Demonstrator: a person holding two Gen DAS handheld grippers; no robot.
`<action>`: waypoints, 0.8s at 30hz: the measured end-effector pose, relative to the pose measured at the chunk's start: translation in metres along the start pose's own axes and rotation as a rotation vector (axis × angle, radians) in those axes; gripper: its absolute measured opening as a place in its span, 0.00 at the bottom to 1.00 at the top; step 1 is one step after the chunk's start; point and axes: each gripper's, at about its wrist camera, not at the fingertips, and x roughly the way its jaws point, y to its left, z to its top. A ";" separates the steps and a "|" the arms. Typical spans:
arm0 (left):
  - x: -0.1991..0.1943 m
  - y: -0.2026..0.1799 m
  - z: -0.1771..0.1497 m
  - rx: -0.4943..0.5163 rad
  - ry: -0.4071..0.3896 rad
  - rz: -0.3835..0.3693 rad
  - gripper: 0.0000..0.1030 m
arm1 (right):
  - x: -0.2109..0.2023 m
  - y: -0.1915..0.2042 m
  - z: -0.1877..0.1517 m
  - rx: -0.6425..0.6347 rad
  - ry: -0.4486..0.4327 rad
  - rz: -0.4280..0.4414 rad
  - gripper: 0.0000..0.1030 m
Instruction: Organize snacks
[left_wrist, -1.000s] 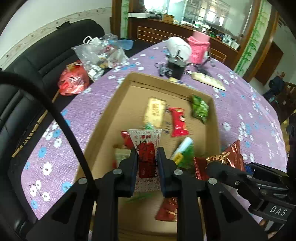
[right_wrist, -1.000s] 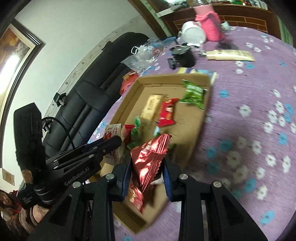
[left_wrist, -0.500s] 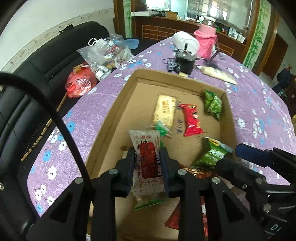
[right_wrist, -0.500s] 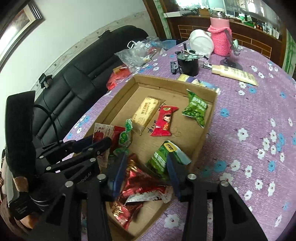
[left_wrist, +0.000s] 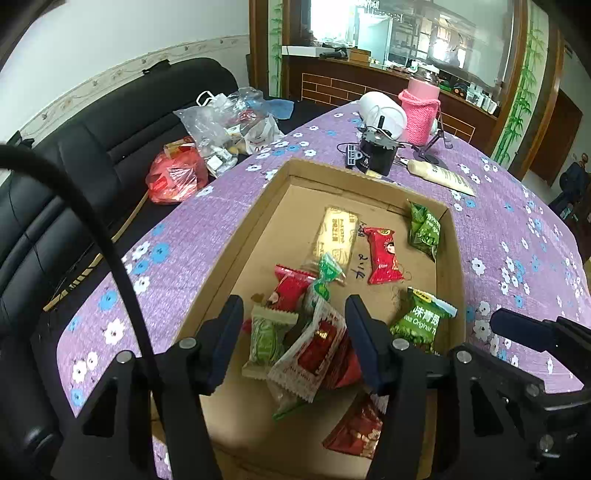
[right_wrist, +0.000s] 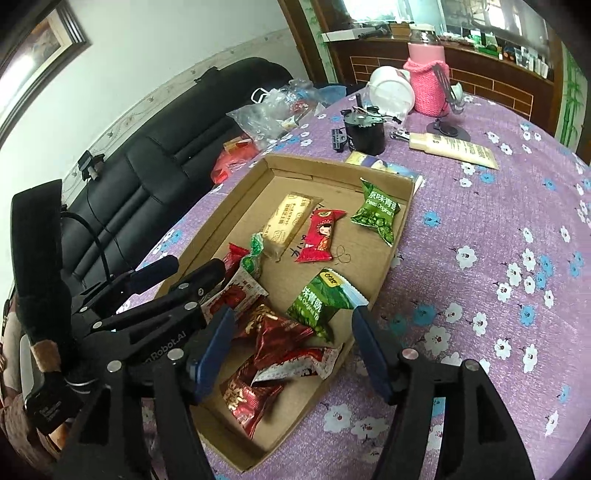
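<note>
Entry: both packets released into the cardboard box (left_wrist: 236, 254).

I am spreading my left gripper (left_wrist: 293, 338) off the red-and-white packet (left_wrist: 314, 354), now lying loose between its jaws; my right gripper (right_wrist: 291, 345) is likewise opening, its shiny red packet (right_wrist: 277, 332) dropped on the pile. Two more snacks sorted.

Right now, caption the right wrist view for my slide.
Right gripper, jaws just opened, over red snack packets dropped in the cardboard box on a purple tablecloth.
</note>
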 end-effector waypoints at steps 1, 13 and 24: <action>-0.001 0.000 -0.002 -0.006 -0.002 0.000 0.57 | -0.001 0.001 -0.001 -0.005 -0.001 -0.001 0.67; -0.026 -0.009 -0.021 -0.028 -0.039 0.004 0.58 | -0.021 0.001 -0.022 -0.018 -0.016 -0.001 0.72; -0.050 -0.023 -0.039 -0.042 -0.065 0.005 0.62 | -0.049 0.000 -0.048 -0.064 -0.046 -0.018 0.78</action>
